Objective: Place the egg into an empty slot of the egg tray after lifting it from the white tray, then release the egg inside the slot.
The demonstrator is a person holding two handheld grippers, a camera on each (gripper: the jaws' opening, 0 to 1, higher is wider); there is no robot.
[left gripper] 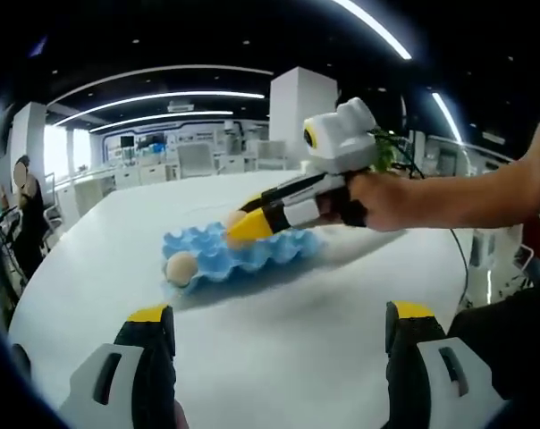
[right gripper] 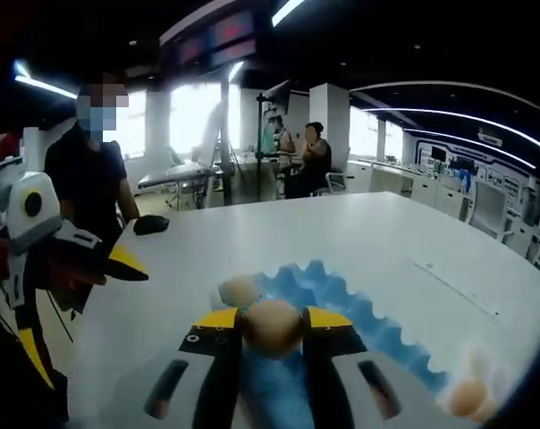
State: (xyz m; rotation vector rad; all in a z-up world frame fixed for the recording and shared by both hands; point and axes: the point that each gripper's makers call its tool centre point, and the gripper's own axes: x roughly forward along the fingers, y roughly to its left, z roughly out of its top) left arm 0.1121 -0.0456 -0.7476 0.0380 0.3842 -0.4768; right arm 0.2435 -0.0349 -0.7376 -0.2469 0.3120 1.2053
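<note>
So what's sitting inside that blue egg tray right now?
The blue egg tray holds one egg in an end slot and another egg beside the right gripper. That gripper clamps a third egg just above the tray, hiding the slots beneath it.

We saw the egg tray point(right gripper: 359, 313) partly hidden behind the right gripper's fingers point(right gripper: 328, 326), and a blurred egg point(right gripper: 467, 398) cut off near the picture's edge.

The right gripper point(right gripper: 272, 323) is clamping an egg point(right gripper: 272, 327) between its yellow-tipped jaws, hovering over the blue egg tray point(right gripper: 359, 308). Another egg point(right gripper: 240, 290) is sitting in the tray's far-left slot, with the left gripper point(right gripper: 118, 262) waiting nearby.
</note>
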